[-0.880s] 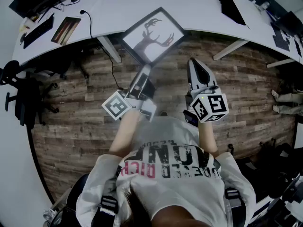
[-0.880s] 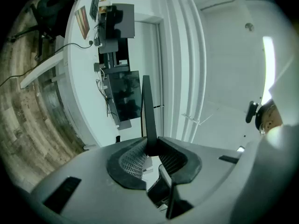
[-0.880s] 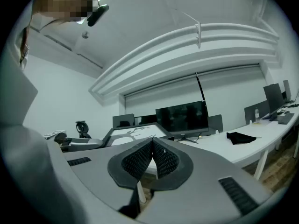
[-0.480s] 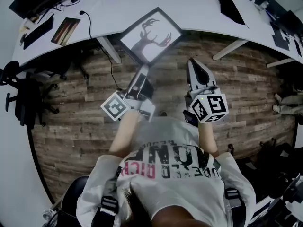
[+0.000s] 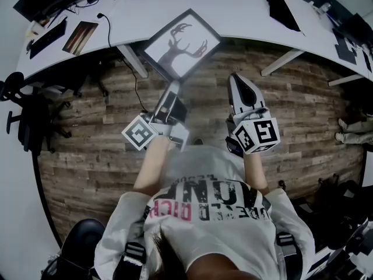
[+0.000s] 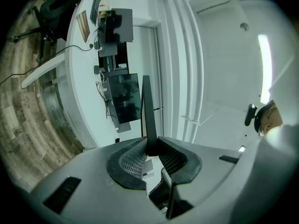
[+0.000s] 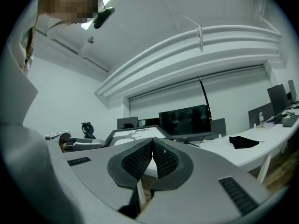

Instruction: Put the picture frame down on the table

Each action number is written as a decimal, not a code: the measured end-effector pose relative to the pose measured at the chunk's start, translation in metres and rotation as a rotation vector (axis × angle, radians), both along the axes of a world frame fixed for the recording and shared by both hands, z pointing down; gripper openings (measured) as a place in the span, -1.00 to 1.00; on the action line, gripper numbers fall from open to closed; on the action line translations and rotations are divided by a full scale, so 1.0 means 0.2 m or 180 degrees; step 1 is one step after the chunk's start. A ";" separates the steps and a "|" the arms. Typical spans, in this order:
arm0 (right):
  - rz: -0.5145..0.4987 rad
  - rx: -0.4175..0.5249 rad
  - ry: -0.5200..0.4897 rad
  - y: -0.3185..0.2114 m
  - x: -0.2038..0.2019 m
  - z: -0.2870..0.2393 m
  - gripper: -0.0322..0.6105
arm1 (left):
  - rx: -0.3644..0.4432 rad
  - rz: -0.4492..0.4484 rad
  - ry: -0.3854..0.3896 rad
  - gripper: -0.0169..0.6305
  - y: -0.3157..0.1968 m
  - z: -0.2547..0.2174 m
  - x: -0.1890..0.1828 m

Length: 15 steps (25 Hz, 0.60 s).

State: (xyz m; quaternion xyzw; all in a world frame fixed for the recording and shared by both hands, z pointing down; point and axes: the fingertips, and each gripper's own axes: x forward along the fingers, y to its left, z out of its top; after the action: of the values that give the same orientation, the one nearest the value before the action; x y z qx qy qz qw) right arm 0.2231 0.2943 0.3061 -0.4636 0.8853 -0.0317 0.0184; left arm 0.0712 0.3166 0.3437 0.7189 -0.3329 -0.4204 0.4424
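Observation:
A black-framed picture of a dark antlered deer [image 5: 182,44] hangs tilted over the front edge of the white curved table [image 5: 245,10]. My left gripper [image 5: 173,87] is shut on the frame's near edge. In the left gripper view the picture frame [image 6: 148,111] shows edge-on as a thin dark bar clamped where the left gripper [image 6: 152,146] closes. My right gripper [image 5: 238,81] is held over the wooden floor to the right of the frame, apart from it. In the right gripper view the right gripper [image 7: 153,146] has its pads pressed together with nothing between, and the picture frame [image 7: 135,134] lies beyond.
On the table lie a black cloth [image 5: 284,10], a striped book [image 5: 80,37], a keyboard [image 5: 46,38] and cables. White table legs [image 5: 133,60] slant down under the front edge. An office chair [image 5: 23,121] stands at the left. A monitor [image 7: 184,120] stands on the desk.
The left gripper and the frame have drifted slightly to the left. The right gripper has hardly moved.

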 end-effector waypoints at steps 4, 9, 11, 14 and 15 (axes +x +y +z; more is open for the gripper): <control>-0.0013 -0.0048 0.0034 0.02 0.06 0.03 -0.89 | -0.0051 -0.0063 0.0053 -0.74 0.03 0.03 0.04; -0.0021 -0.0154 0.0008 0.02 0.10 0.08 -0.89 | -0.0048 -0.0111 0.0069 -0.74 0.02 0.05 0.06; -0.0026 -0.0183 0.0021 0.00 0.09 0.10 -0.89 | -0.0068 -0.0123 0.0060 -0.73 0.00 0.06 0.04; -0.0024 -0.0211 0.0019 -0.07 0.07 0.12 -0.89 | -0.0084 -0.0145 0.0063 -0.74 -0.06 0.08 0.00; -0.0021 -0.0221 0.0018 -0.09 0.06 0.12 -0.89 | -0.0089 -0.0151 0.0069 -0.73 -0.09 0.08 -0.01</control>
State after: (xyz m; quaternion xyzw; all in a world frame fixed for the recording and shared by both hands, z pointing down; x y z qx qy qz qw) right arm 0.2351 0.2757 0.3307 -0.4612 0.8852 -0.0612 -0.0004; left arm 0.0690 0.2984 0.3603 0.6999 -0.3509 -0.4338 0.4460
